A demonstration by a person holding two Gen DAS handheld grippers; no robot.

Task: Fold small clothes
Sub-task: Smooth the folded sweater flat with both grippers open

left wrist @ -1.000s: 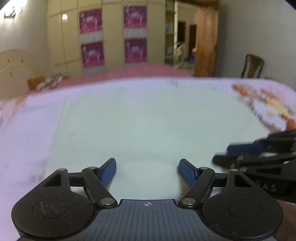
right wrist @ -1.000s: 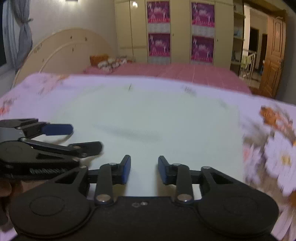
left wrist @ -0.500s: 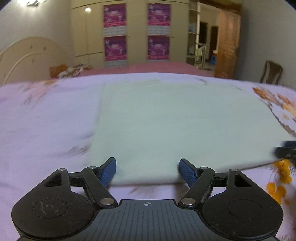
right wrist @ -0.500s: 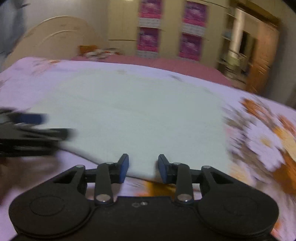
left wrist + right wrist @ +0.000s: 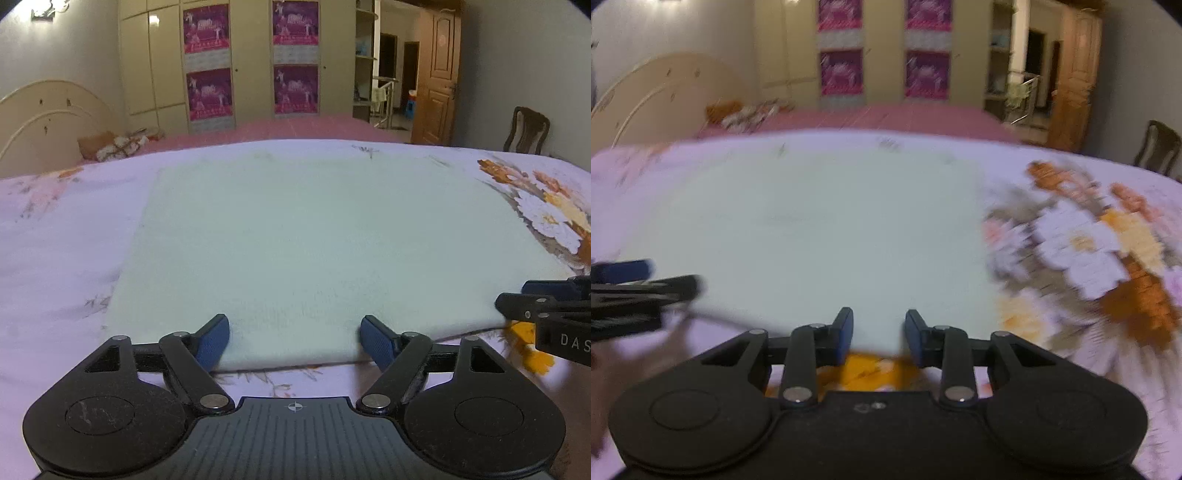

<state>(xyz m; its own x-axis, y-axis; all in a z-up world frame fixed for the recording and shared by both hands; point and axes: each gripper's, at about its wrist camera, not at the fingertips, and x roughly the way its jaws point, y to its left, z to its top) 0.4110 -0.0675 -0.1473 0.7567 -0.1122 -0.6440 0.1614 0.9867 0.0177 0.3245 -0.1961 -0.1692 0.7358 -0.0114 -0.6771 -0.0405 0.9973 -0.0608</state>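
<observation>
Pale mint-green rectangular cloth [image 5: 314, 240] lies flat, one smooth layer, on the lilac floral bedsheet [image 5: 55, 236]; no crease shows (folding judged barely begun). Left gripper [image 5: 294, 338]: jaws wide apart, empty, at cloth's near edge. Right gripper [image 5: 879, 332]: jaws parted, nothing held, near-right corner (view blurred). Left to do: pinch near edge, carry it across, flatten.

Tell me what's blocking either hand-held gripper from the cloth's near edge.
Nothing visible. The left hand-held gripper and right hand-held gripper are both open at the near edge of the cloth, lying flat on the bedsheet.
</observation>
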